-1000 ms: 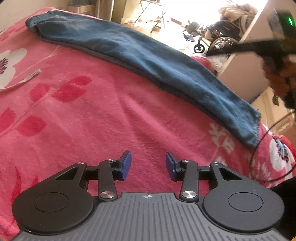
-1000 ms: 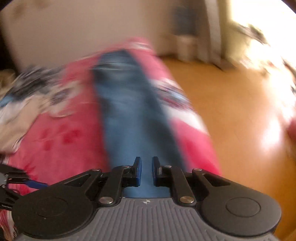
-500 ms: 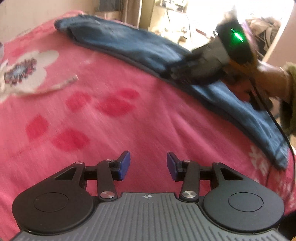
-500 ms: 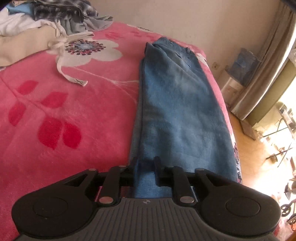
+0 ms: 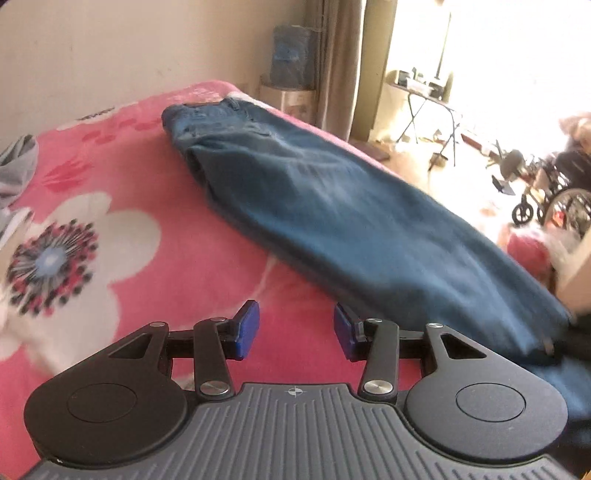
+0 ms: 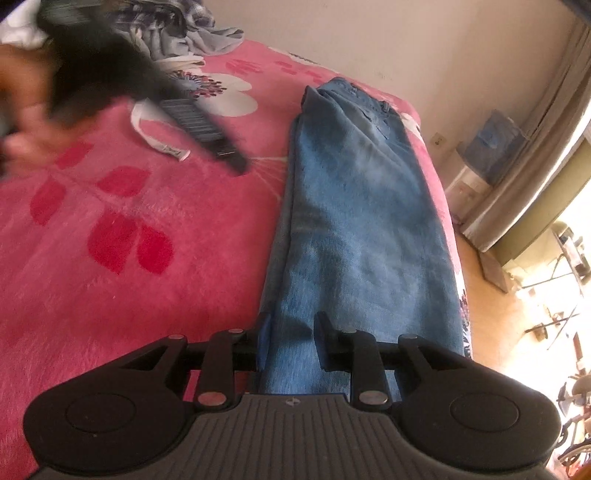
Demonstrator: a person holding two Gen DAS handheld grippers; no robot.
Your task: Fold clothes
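Observation:
Blue jeans point(image 6: 362, 206), folded lengthwise, lie along the right side of a pink flowered blanket point(image 6: 110, 295), waistband at the far end. My right gripper point(image 6: 292, 334) is at the near leg end, its fingers apart and astride the left edge of the denim, with fabric lying between them. My left gripper point(image 5: 295, 328) is open above bare blanket, and the jeans point(image 5: 332, 206) run diagonally just to its right. In the right wrist view the left gripper point(image 6: 232, 160) is a dark blur held by a hand point(image 6: 22, 122), left of the jeans.
A white drawstring point(image 6: 159, 144) lies on the blanket, with a heap of clothes point(image 6: 184, 29) behind it. The bed edge drops to a wooden floor point(image 6: 491, 317) right of the jeans. A water dispenser point(image 5: 291, 55), a folding table point(image 5: 424, 88) and a wheelchair point(image 5: 554, 199) stand beyond.
My right gripper came down onto the leg end and its fingers spread from nearly shut. My left gripper swung left toward the waistband end and stayed open.

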